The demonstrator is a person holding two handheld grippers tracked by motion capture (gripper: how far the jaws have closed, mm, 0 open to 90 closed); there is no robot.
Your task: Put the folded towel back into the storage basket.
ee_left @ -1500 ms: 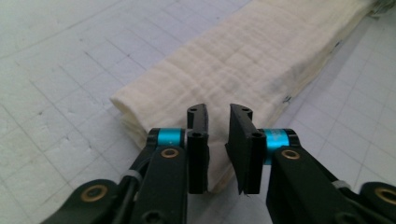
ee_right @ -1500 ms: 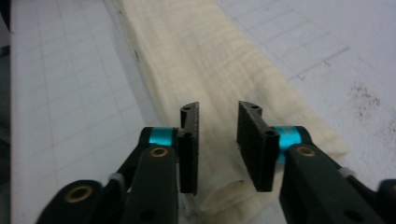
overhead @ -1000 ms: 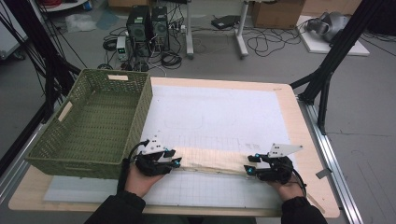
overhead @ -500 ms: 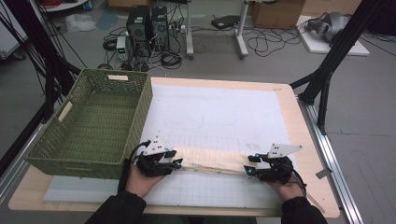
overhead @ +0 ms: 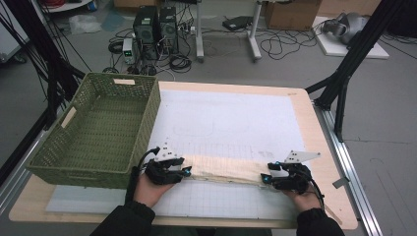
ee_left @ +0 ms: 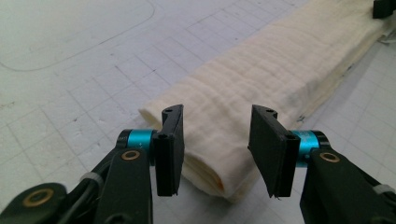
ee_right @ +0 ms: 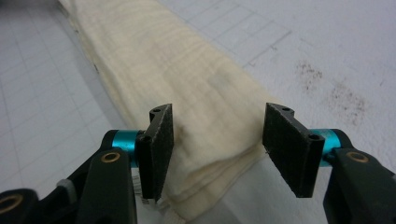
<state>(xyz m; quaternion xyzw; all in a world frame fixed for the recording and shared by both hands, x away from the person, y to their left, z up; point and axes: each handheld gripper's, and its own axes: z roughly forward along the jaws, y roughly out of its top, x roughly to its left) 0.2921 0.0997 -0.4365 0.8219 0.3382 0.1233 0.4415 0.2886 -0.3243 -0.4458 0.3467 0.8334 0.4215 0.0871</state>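
Note:
A long folded cream cloth point(overhead: 223, 169) lies flat across the near part of the white grid mat point(overhead: 231, 118). My left gripper point(overhead: 188, 172) is at its left end and my right gripper point(overhead: 264, 178) at its right end. In the left gripper view the jaws point(ee_left: 215, 140) stand open astride the cloth's folded end point(ee_left: 261, 79), pads clear of it. In the right gripper view the jaws point(ee_right: 217, 140) are also open, with the other end of the cloth point(ee_right: 163, 60) lying loose between them. Both pairs of jaws have just been opening.
A green woven basket point(overhead: 78, 174) stands on the left of the table, right beside my left hand. The wooden table's right edge point(overhead: 328, 147) is close to my right hand. Black frame legs and cables are on the floor beyond.

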